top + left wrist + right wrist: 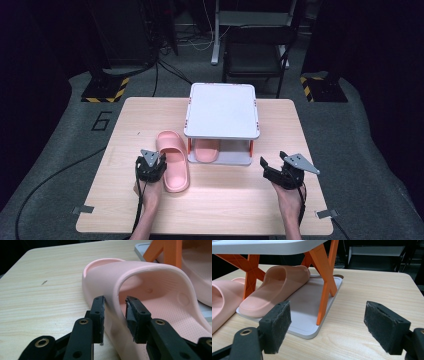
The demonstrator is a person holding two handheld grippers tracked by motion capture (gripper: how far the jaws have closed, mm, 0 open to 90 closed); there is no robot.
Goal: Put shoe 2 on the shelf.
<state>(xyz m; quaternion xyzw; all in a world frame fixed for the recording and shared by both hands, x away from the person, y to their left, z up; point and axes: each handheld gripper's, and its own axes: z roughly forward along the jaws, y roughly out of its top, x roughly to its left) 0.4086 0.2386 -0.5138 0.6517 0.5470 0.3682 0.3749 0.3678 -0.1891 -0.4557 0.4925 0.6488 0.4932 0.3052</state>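
Observation:
A pink slipper [173, 167] lies on the table left of a small white rack [222, 110] with orange legs. My left gripper [161, 167] is at its left side. In the left gripper view the two black pads of that gripper [115, 305] press on either face of the slipper's [150, 290] arched strap. A second pink slipper [206, 150] sits on the rack's lower tray [307, 305], seen as the nearer slipper [277, 282] in the right gripper view. My right gripper [272, 159] rests to the right of the rack, and its jaws [327, 315] stand wide apart with nothing between them.
The wooden table [225, 205] has bare room in front of the rack and at both sides. Beyond the table stand a dark chair [255, 55] and stands with yellow-black striped bases [105, 92]. Cables run over the grey floor.

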